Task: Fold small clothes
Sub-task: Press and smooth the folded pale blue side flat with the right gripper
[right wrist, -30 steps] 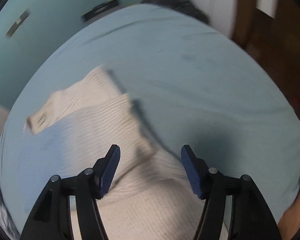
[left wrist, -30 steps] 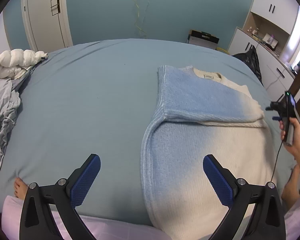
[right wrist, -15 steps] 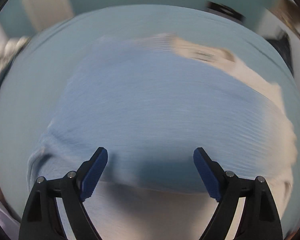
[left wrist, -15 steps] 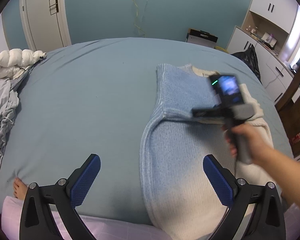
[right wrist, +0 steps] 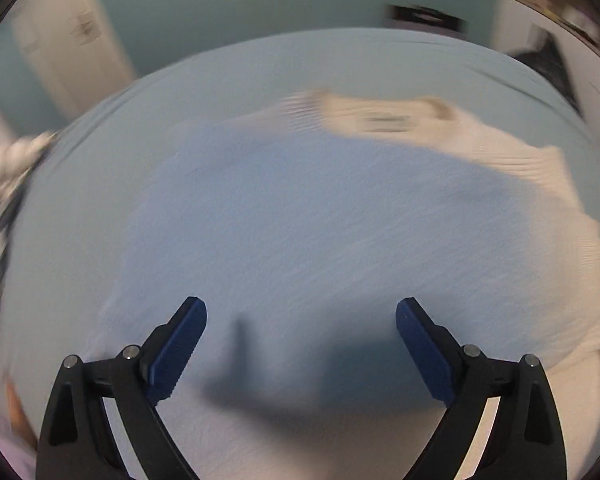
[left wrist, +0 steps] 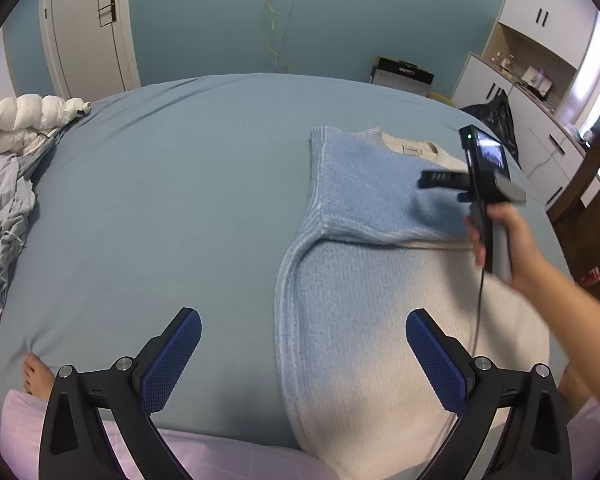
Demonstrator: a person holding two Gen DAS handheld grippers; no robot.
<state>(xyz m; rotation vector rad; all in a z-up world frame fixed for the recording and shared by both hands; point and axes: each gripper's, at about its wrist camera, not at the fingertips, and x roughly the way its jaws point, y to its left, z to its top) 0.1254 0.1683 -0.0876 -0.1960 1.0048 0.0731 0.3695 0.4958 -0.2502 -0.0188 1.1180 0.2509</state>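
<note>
A knitted sweater point(left wrist: 372, 280), blue fading to cream, lies flat on the blue bed sheet point(left wrist: 180, 184). Its upper part is folded over as a blue flap point(left wrist: 364, 188), and the labelled collar point(left wrist: 412, 148) shows at the far end. My left gripper point(left wrist: 302, 320) hangs open over the sweater's left edge, with nothing between its fingers. A hand point(left wrist: 512, 240) holds the right gripper above the folded flap. In the blurred right wrist view the right gripper point(right wrist: 301, 310) hovers over the blue knit point(right wrist: 300, 208), its jaws opening with nothing between them.
A white duvet point(left wrist: 24, 120) and crumpled grey clothes point(left wrist: 4, 216) lie at the bed's left edge. A bare foot point(left wrist: 36, 372) shows near the front left. A black bag point(left wrist: 496, 120), white cabinets point(left wrist: 540, 140) and a wooden chair point(left wrist: 588, 208) stand to the right.
The right gripper swung in from the bed's right edge to above the folded sweater, and its jaws spread wider. The left gripper stayed put.
</note>
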